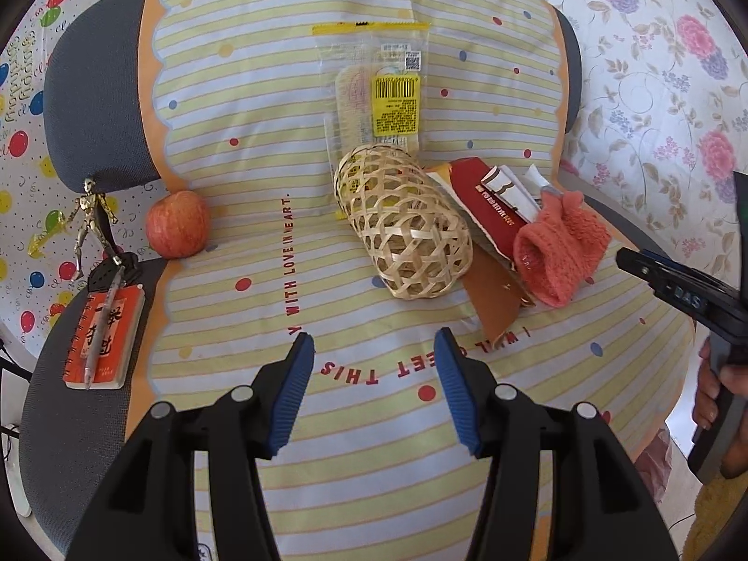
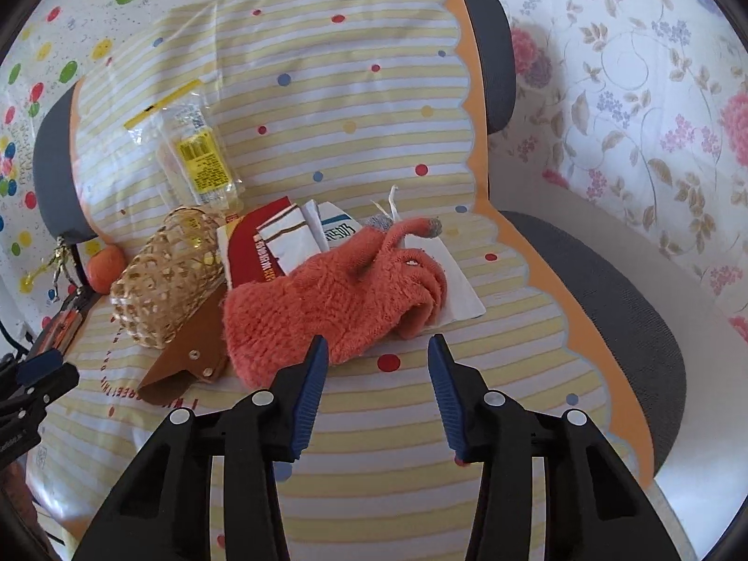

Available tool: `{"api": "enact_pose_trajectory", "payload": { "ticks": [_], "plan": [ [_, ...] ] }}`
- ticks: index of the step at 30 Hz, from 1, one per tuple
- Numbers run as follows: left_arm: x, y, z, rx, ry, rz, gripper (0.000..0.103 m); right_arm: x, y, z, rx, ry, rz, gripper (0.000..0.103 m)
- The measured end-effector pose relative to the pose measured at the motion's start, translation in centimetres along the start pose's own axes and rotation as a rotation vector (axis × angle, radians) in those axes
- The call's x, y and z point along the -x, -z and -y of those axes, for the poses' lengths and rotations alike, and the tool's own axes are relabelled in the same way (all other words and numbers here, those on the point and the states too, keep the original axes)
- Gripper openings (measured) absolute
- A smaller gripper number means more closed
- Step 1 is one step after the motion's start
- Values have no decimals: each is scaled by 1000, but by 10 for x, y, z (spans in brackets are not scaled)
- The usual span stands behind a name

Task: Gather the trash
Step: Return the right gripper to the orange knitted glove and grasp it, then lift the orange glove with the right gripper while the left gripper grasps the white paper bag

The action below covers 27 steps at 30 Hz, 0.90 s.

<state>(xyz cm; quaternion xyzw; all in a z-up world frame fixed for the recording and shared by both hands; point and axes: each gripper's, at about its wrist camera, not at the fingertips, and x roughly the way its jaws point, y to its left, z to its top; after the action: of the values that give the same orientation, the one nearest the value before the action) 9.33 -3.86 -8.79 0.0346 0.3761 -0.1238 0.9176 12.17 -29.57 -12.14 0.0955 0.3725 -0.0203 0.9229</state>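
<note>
A: Status on the grippers?

B: My left gripper [image 1: 374, 360] has its blue pads spread apart, nothing between them, over the yellow-striped dotted cloth [image 1: 262, 107] on the near side. My right gripper [image 2: 374, 360] likewise: jaws apart, empty, tips just short of the fuzzy coral knitted glove [image 2: 336, 299].

A: Where's the trash?

B: Clear plastic wrapper with a yellow barcode label [image 1: 374, 89] lies flat at the far middle of the cloth. Its near end touches the woven bamboo basket [image 1: 402, 229], which lies on its side. Right of the basket: red and white paper packaging [image 1: 491, 205], partly under the glove. A brown cardboard piece [image 1: 491, 299] sticks out toward me from beneath the basket and the glove.

A: Other stuff?

B: Far left, off the cloth: red apple [image 1: 177, 224], small metallic figurine [image 1: 93, 215], orange spiral notebook [image 1: 103, 336] with a pen [image 1: 100, 327] on top. All well apart from the trash.
</note>
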Motion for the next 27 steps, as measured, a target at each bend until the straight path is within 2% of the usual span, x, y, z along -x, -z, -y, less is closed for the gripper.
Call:
{"api": "enact_pose_trajectory", "payload": {
  "ticks": [6,9,10,11,14,18,21,24,27],
  "plan": [
    [-9,3,0,1,11,-23,52,-39,-8,9,-99,-60,-73,45],
    [-9,4,1,-5,3,-26,52,-47,-11,12,-155,-83,-78,44],
    [-8,4,2,-7,0,-27,52,-45,-13,12,-159,-81,-64,30],
    [-6,4,3,-9,-1,-25,52,-43,-15,11,-154,-78,-52,10],
    [1,3,7,-27,-4,-11,52,-17,-21,2,-93,-66,34,6],
    [16,-2,17,-55,5,26,52,51,-28,-5,21,-41,188,6],
    [23,-9,28,-70,32,44,52,100,-27,-2,100,32,283,6],
    [23,-18,44,-93,79,54,52,126,-23,11,134,83,308,6],
    [16,-27,67,-126,132,66,52,126,-14,25,127,86,273,6]
  ]
}}
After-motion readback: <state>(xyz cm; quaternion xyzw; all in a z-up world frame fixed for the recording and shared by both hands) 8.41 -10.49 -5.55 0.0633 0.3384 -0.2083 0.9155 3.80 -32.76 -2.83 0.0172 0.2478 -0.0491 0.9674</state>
